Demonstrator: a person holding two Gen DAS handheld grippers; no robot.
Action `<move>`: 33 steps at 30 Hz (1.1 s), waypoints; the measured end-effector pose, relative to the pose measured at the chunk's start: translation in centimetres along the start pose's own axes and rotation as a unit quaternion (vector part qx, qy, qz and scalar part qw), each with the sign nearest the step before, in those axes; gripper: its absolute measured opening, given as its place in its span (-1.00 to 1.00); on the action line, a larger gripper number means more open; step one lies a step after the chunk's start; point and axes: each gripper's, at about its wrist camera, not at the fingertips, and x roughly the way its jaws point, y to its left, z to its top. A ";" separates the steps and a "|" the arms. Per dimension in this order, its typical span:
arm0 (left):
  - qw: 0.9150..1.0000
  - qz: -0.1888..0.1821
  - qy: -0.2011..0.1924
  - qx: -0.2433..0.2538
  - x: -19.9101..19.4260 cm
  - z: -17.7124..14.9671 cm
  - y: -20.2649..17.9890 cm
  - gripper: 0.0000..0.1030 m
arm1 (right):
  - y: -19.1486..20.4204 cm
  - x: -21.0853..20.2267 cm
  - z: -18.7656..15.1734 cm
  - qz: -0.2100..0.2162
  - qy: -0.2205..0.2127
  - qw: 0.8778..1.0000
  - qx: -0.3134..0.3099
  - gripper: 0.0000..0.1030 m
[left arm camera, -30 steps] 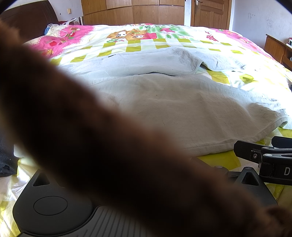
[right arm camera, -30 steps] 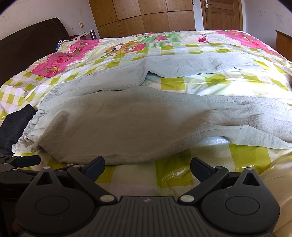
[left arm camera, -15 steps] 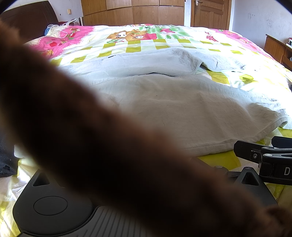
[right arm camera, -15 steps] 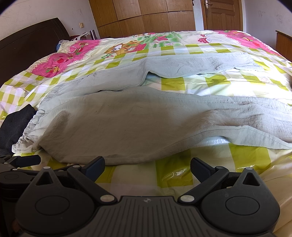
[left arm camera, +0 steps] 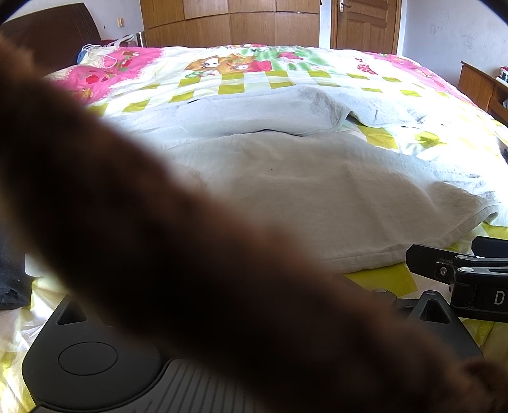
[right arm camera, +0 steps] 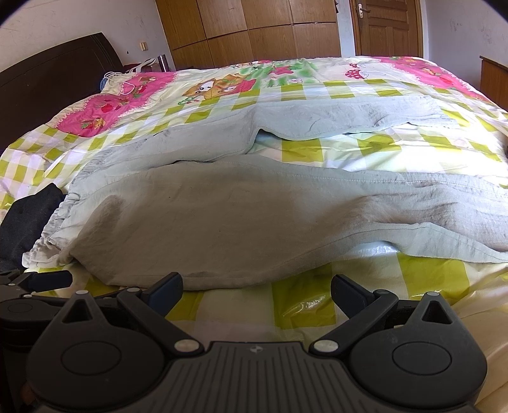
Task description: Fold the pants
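Pale grey-green pants (right arm camera: 222, 219) lie spread on the bed, with the gathered waistband (right arm camera: 57, 228) at the left and both legs running right. The far leg (right arm camera: 333, 117) lies apart from the near one. My right gripper (right arm camera: 257, 294) is open just before the near edge of the pants, touching nothing. In the left wrist view a blurred brown fuzzy band (left arm camera: 190, 270) crosses the lens and hides my left gripper's fingers. The pants (left arm camera: 317, 197) show beyond it. One left finger (right arm camera: 47, 280) shows at the far left of the right wrist view.
The bed carries a quilt (right arm camera: 301, 85) in yellow-green checks and pink with cartoon prints. A dark garment (right arm camera: 28, 219) lies left of the waistband. A dark headboard (right arm camera: 47, 82) is at the left, wooden wardrobes (right arm camera: 254, 28) and a door (right arm camera: 385, 25) behind, a low cabinet (left arm camera: 479, 84) at the right.
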 end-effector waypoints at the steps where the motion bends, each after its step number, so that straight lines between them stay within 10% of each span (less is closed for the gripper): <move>1: 1.000 0.001 0.000 0.002 0.0 0.0 -0.1 0.98 | 0.1 -0.1 0.1 0.002 -0.003 1.000 -0.001 1.00; 13: 1.000 -0.009 -0.019 0.000 -1.8 1.3 2.5 0.99 | 3.6 -0.8 2.5 0.021 -0.039 0.997 -0.056 1.00; 19: 0.996 0.062 -0.059 -0.020 -3.1 3.0 8.7 0.99 | 7.7 0.8 4.1 0.056 -0.040 0.989 -0.130 0.89; 33: 0.985 0.167 0.016 -0.025 1.7 0.8 18.7 0.99 | 20.7 7.8 1.9 0.202 0.073 0.938 -0.270 0.60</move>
